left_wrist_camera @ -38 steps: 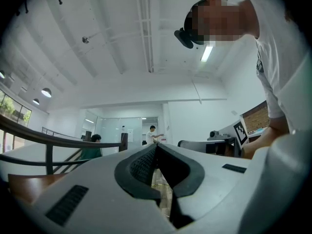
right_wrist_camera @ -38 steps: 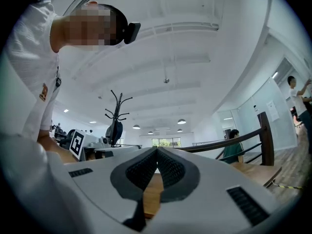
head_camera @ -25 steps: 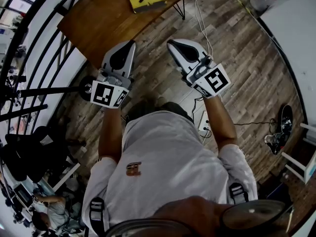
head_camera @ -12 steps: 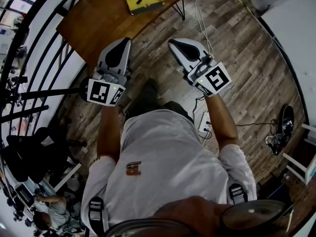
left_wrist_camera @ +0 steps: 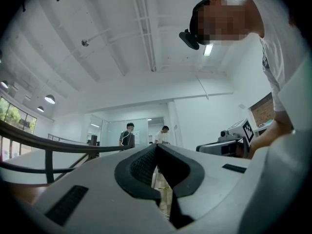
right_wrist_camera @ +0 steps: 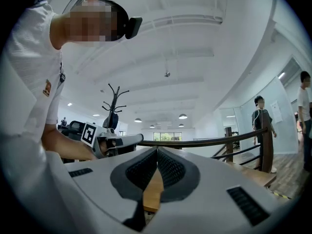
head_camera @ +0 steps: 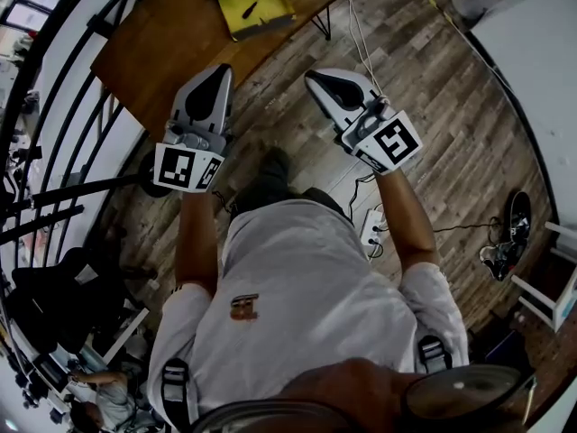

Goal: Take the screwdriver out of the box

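A yellow box lies open on the brown wooden table at the top of the head view. A dark-handled screwdriver rests inside it. My left gripper is held out level above the floor, just short of the table's near edge, with its jaws shut and empty. My right gripper hovers beside it over the plank floor, also shut on nothing. In the left gripper view the jaw tips meet. The right gripper view shows the same, with its tips touching and the table edge beyond them.
A black curved railing runs along the left. A white power strip and cables lie on the floor by my feet. A white table stands at the right, with shoes below it. People stand far off.
Both grippers have advanced toward the table, and the box sits a little lower and further left in the head view. The jaws stayed shut.
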Action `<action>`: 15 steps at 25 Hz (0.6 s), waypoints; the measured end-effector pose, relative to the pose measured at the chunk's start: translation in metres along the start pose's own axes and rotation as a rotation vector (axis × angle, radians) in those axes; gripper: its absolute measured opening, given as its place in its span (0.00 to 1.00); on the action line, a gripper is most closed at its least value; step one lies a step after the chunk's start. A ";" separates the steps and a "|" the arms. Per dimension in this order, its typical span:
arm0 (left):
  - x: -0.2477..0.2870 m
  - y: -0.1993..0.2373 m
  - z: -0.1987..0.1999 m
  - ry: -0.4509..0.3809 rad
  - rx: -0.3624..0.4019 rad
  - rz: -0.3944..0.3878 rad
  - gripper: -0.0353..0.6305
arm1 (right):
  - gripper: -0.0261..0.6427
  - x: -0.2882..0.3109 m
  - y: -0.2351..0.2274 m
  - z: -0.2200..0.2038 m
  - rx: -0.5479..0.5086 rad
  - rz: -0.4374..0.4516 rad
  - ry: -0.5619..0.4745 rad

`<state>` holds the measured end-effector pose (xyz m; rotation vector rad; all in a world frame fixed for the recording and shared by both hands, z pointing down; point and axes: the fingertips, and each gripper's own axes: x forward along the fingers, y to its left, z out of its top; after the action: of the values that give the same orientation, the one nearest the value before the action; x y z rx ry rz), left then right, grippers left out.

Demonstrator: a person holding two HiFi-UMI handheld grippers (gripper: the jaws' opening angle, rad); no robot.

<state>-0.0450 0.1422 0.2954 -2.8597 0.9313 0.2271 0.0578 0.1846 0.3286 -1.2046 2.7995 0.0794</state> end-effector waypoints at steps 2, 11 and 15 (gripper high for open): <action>0.011 0.014 -0.006 0.001 0.000 -0.002 0.08 | 0.09 0.013 -0.015 -0.003 -0.007 0.000 0.008; 0.064 0.083 -0.026 -0.005 -0.005 -0.002 0.08 | 0.09 0.083 -0.082 -0.011 -0.030 0.016 0.043; 0.087 0.117 -0.040 0.006 -0.015 0.002 0.08 | 0.09 0.119 -0.114 -0.021 -0.030 0.027 0.065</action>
<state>-0.0409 -0.0078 0.3106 -2.8746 0.9375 0.2275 0.0577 0.0190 0.3356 -1.1968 2.8806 0.0866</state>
